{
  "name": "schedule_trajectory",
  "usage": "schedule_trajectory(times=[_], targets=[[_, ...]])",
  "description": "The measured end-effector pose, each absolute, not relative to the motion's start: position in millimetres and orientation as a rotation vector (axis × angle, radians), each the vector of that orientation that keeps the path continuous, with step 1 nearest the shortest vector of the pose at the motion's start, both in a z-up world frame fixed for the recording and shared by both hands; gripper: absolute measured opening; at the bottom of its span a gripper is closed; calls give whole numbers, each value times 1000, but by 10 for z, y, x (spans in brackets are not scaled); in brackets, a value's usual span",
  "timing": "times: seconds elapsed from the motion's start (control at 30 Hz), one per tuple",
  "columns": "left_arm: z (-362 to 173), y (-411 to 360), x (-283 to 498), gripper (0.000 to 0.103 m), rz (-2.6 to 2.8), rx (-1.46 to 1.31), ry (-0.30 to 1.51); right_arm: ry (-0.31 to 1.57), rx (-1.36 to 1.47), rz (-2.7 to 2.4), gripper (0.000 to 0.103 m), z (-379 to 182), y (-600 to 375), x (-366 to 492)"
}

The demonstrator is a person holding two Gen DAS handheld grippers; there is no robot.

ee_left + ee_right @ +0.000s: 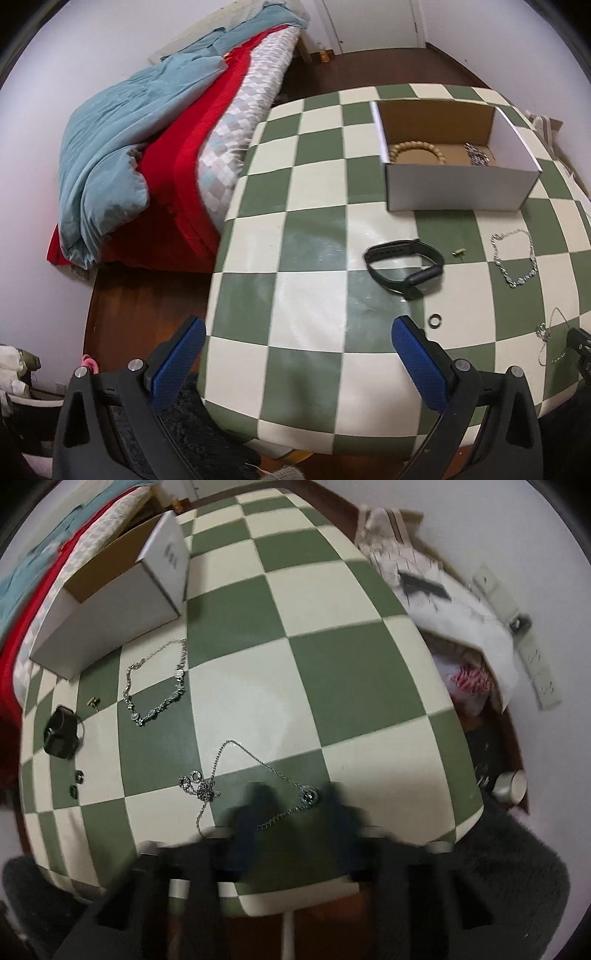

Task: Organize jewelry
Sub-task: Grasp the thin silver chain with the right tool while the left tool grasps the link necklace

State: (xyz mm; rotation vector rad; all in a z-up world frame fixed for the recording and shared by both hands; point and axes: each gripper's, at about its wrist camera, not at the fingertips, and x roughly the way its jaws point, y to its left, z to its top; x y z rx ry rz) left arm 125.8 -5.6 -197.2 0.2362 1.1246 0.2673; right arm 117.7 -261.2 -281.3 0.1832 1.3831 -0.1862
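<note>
On the green-and-cream checked table stands an open white box holding a wooden bead bracelet and a silver chain. In front of the box lie a black smart band, a small ring, a tiny gold piece and a silver bracelet. My left gripper hangs open over the table's near left edge, empty. My right gripper is blurred, its fingers apart on either side of a thin silver necklace, near the necklace's round pendant.
A bed with a blue blanket and a red sheet borders the table's left side. Past the right edge are pale bags, a power strip and a small white jar. Dark fluffy fabric lies below the near edge.
</note>
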Motion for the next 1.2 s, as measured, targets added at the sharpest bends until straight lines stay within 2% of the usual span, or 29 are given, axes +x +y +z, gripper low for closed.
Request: schedule_trajectory(times=[0.27, 0.43, 0.53, 0.67, 0.87, 0.93, 1.0, 1.03, 1.07, 1.1, 1.2], targets=[[-2130, -590, 1546, 102, 116, 183, 1210, 1333, 235, -242, 10, -2804, -3015, 1305], [-2369, -1163, 1743, 101, -23, 271, 1244, 1328, 270, -256, 10, -2809, -3308, 1586], [-2485, -1451, 1772, 96, -100, 368, 1238, 1335, 268, -240, 10, -2809, -3325, 1674], [-2615, -1685, 1747, 83, -167, 462, 1241, 1337, 267, -229, 10, -2831, -3324, 1683], [-2657, -1768, 1736, 79, -227, 476, 1225, 1333, 279, -228, 10, -2849, -3348, 1681], [-2662, -1767, 1750, 68, -257, 429, 1241, 1332, 280, -227, 10, -2849, -3345, 1676], [-2652, -1750, 1764, 32, -332, 339, 1274, 1332, 281, -228, 10, -2848, -3346, 1677], [-2645, -1771, 1769, 23, -344, 331, 1278, 1332, 283, -229, 10, -2846, -3347, 1682], [-2646, -1817, 1753, 9, -358, 341, 1282, 1333, 284, -229, 10, -2852, -3346, 1681], [-2647, -1841, 1754, 3, -360, 350, 1284, 1334, 286, -228, 10, -2851, -3345, 1687], [-2647, -1883, 1737, 1, -343, 361, 1277, 1336, 294, -222, 10, -2858, -3336, 1679]])
